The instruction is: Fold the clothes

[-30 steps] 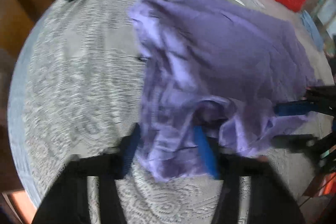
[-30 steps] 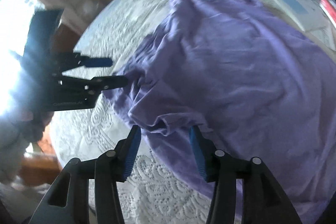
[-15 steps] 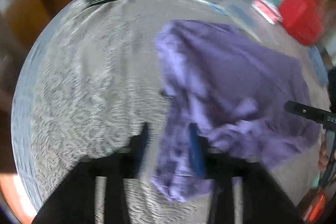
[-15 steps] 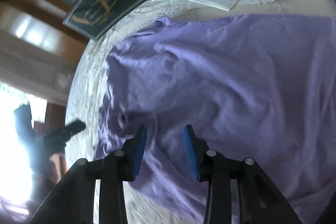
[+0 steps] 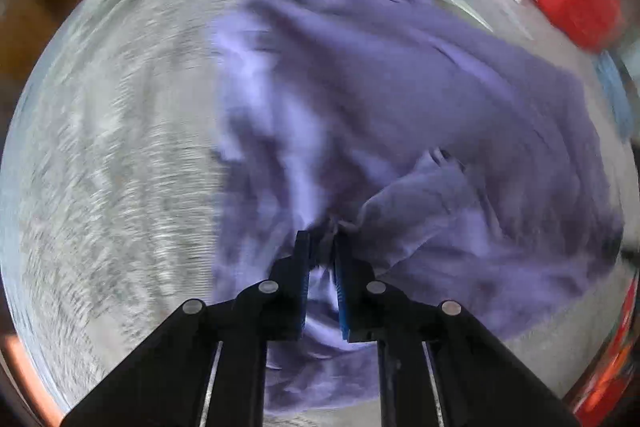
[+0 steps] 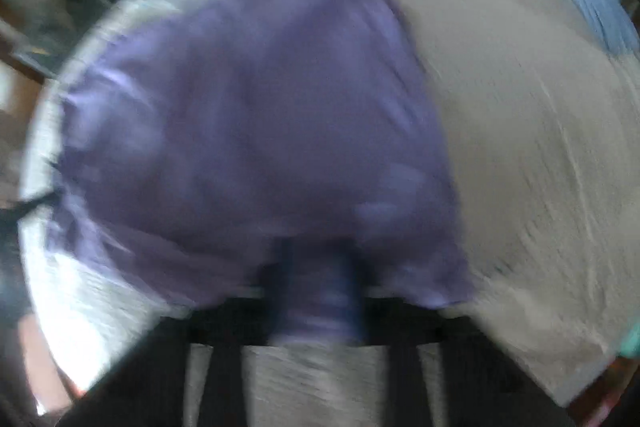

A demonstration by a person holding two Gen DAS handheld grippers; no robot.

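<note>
Left wrist view: left gripper [image 5: 321, 247] now pinching a bunched fold of the purple shirt [image 5: 400, 99], fingers [image 5: 301, 279] nearly pressed together with cloth between; a second ago spread wide around the hem. Shirt spread over the lace-covered round surface [image 5: 112, 167], near edge lifted and gathered at the fingertips. Red box [image 5: 576, 3] at the far edge, well apart from the shirt. Right wrist view: heavily blurred; right gripper [image 6: 318, 267] at the near hem of the shirt [image 6: 248, 115], purple cloth visible between the fingers [image 6: 348, 291], closure not determinable through the blur; half a second ago clearly spread. Judged: both hem grasps secured or nearly so, fold-over stroke next.
</note>
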